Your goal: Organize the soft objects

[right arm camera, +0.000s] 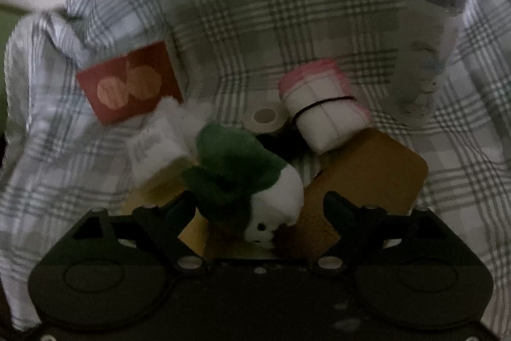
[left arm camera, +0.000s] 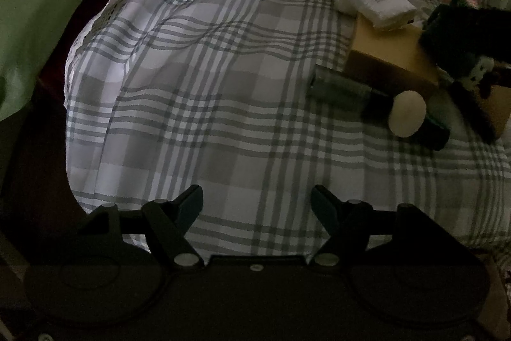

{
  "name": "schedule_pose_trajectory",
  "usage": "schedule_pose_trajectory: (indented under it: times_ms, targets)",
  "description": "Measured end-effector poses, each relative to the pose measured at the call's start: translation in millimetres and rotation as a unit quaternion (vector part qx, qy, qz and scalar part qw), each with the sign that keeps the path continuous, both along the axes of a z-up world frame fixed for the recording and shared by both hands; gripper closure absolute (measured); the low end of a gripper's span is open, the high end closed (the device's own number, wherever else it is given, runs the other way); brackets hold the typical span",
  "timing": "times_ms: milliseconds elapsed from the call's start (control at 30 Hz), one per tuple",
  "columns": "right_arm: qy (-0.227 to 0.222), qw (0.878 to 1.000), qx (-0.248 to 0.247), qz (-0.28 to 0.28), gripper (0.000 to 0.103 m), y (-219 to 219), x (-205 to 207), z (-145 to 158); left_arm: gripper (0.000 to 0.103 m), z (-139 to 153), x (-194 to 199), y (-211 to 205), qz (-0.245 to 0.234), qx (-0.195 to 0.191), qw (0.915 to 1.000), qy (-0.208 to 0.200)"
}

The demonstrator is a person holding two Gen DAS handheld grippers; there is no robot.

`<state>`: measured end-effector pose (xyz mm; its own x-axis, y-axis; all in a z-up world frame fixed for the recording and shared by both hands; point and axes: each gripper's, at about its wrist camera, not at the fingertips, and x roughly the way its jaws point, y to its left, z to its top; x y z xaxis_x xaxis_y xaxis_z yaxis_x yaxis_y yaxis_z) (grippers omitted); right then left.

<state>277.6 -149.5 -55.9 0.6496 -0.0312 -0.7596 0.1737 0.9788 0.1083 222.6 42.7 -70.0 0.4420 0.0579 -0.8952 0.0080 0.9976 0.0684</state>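
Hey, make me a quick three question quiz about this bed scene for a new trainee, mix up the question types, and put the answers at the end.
1. True or false: the left gripper is shut on a toy.
2. Multiple choice: what lies between the fingers of the right gripper? A) a green and white plush toy B) a metal spoon C) a glass cup
3. Fill in: the rolled white and pink cloth is bound by a black ____.

Key:
1. False. Its jaws stand open over the plaid bedsheet, with nothing between them.
2. A, the green and white plush toy, above the cardboard box. The fingers stand apart, not closed on it.
3. Band.
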Motion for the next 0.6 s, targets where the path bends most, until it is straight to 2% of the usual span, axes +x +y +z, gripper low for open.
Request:
schedule_pose_trajectory:
  times_ms: [33,100,133,233,433,600]
  targets:
    - [0.001,1.000,0.000,0.007,0.032,0,1,-3,0.025,0,1,0,0.000,0.000,1.0000,-0.001]
    - [-0.007,1.000,-0.013,0.018,0.043,3,-1,-5,0.023,1,0,0,0.000,0.001,1.0000,-0.008]
    - [-0.013,0.999,-0.022,0.024,0.045,4,-2,-4,0.023,2,1,-1,-0.001,0.003,0.9999,-0.010]
    - [-0.013,0.999,-0.022,0.033,0.047,2,-2,-1,0.023,4,3,-4,-0.006,0.002,0.9998,-0.016]
    - [-0.051,0.998,0.000,0.022,0.047,-17,-22,25,0.023,4,13,-15,-0.021,0.015,0.9989,-0.039]
    - [-0.058,0.998,0.018,0.017,0.047,-35,-45,36,0.023,0,22,-29,-0.041,0.047,0.9959,-0.066]
